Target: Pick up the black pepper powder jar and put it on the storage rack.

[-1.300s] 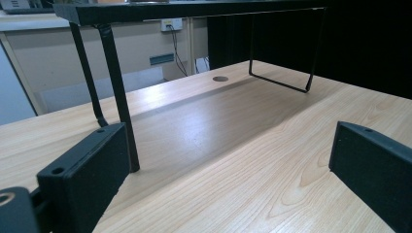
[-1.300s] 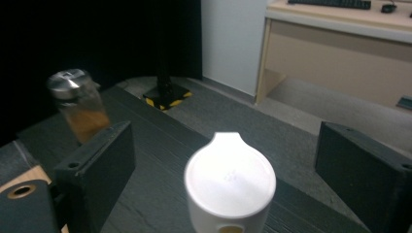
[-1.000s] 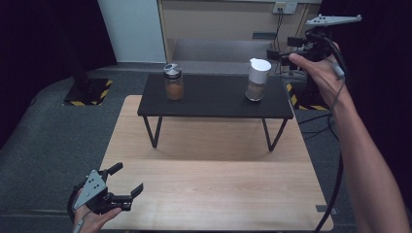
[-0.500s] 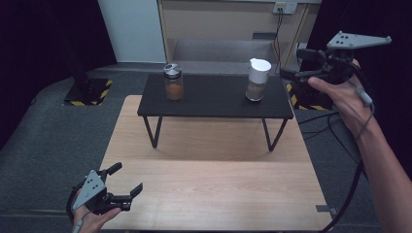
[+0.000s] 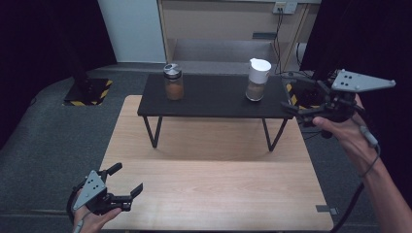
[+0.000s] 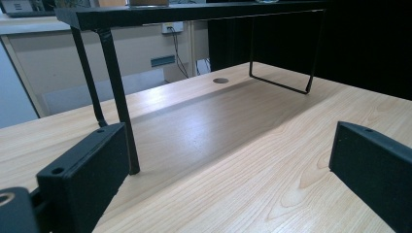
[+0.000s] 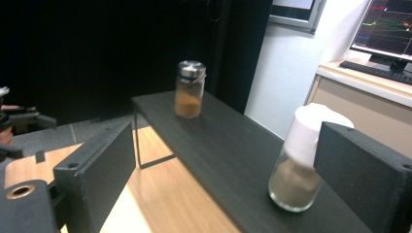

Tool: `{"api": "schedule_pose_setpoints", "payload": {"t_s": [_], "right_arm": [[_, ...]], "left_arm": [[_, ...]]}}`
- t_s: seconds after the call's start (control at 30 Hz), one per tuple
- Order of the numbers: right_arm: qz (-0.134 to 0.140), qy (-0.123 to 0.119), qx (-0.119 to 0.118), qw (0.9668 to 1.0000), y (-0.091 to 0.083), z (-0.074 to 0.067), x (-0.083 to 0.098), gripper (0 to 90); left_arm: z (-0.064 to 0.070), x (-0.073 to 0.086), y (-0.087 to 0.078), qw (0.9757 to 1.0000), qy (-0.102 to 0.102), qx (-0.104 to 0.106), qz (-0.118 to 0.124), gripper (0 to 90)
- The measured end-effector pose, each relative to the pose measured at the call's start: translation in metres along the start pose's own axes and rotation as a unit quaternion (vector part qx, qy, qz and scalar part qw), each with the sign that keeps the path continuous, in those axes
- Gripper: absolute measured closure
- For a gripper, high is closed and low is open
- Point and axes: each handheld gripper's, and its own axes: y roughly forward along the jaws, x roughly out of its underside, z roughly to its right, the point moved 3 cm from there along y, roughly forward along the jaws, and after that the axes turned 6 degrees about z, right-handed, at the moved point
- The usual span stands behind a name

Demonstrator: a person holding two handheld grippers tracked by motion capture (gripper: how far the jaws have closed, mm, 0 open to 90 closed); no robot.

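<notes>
The right gripper is hanging beside the end of the black shelf, its jaws spread wide and gripping nothing. Just ahead of it the white-capped jar is standing upright near that end, so I judge this jar is the aim. The steel-capped jar is standing well apart, farther along from the jaws, leaving free room around the nearer jar. The shelf edge is lying just under the jaws and could catch them. The left gripper is resting low over the wooden table, jaws also spread and empty, probably waiting.
</notes>
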Motion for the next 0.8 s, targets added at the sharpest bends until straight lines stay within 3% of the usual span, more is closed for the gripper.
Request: {"api": "schedule_pose_setpoints", "payload": {"t_s": [0.17, 0.5, 0.8], "right_arm": [[0.004, 0.002, -0.002, 1.0, -0.009, -0.012, 0.019, 8.1], [-0.01, -0.005, 0.021, 0.9997, -0.022, -0.04, 0.062, 7.8], [-0.029, 0.003, 0.04, 0.9988, -0.026, -0.059, 0.105, 7.7]], "left_arm": [[0.0, 0.0, 0.0, 1.0, 0.001, 0.001, -0.002, 0.0], [0.001, 0.0, 0.001, 1.0, 0.002, 0.0, -0.003, 0.0], [0.001, 0.0, 0.001, 1.0, 0.002, 0.0, -0.005, 0.0]]}}
